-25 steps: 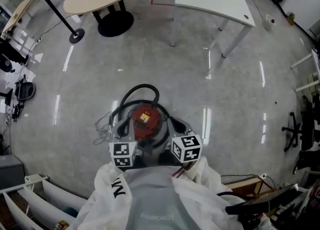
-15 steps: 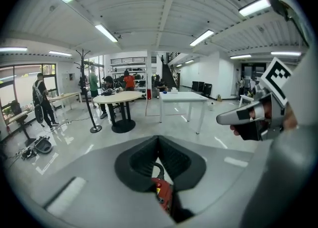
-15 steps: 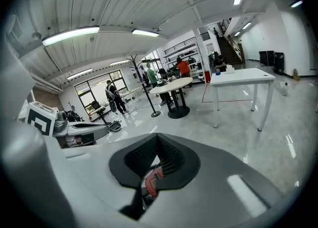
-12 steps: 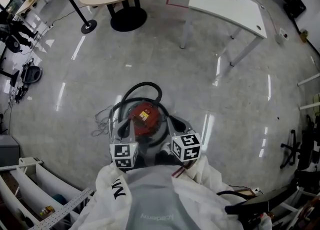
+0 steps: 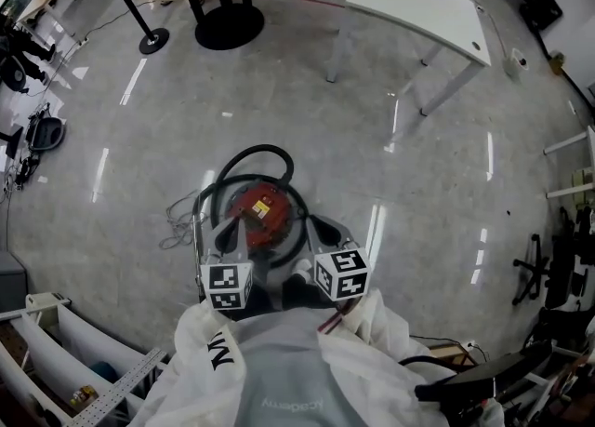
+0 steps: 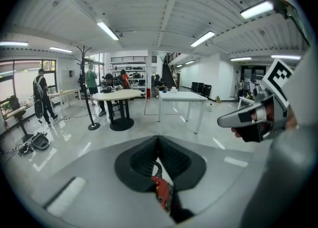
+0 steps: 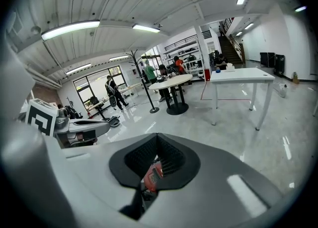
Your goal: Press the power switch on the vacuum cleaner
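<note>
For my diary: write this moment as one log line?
left gripper shut, empty | right gripper shut, empty | both over vacuum cleaner, not touching

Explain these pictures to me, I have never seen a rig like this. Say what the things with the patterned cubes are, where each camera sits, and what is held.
No robot here: a person stands on a shiny floor holding a two-jaw hand tool in each hand. The head view looks down from their head: the left gripper and right gripper, each carrying a marker cube, are held over a red vacuum cleaner with a black hose. The other two pictures come from cameras riding on the grippers, looking along their jaws. Both pairs of jaws are together and hold nothing; the red seen through the gaps is the vacuum below.
</note>
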Tool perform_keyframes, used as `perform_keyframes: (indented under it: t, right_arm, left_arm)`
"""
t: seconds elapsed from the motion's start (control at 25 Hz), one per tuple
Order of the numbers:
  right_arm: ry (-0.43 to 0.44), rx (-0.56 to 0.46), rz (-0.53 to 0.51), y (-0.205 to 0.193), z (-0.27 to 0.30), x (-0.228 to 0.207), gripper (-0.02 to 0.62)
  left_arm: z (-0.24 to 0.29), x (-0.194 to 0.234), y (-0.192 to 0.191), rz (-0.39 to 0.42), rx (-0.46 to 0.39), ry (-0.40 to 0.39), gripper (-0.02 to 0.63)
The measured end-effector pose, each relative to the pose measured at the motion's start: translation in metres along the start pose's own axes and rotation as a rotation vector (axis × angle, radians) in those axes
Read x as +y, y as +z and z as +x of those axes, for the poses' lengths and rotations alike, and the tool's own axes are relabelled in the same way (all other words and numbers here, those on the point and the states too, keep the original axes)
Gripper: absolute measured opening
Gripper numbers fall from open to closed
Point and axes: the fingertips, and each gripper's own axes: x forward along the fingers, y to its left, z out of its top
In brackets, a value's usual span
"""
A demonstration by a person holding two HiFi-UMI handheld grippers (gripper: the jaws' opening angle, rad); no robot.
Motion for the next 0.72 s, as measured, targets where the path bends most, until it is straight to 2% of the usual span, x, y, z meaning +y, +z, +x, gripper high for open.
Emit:
perform_keyframes:
  t: [0.72]
  right_arm:
    - [-0.022, 0.075, 0.016, -0.033, 0.054, 0.024, 0.0]
  left_arm:
    - [0.017, 0.039, -0.041, 0.0, 0.051, -0.036, 0.0]
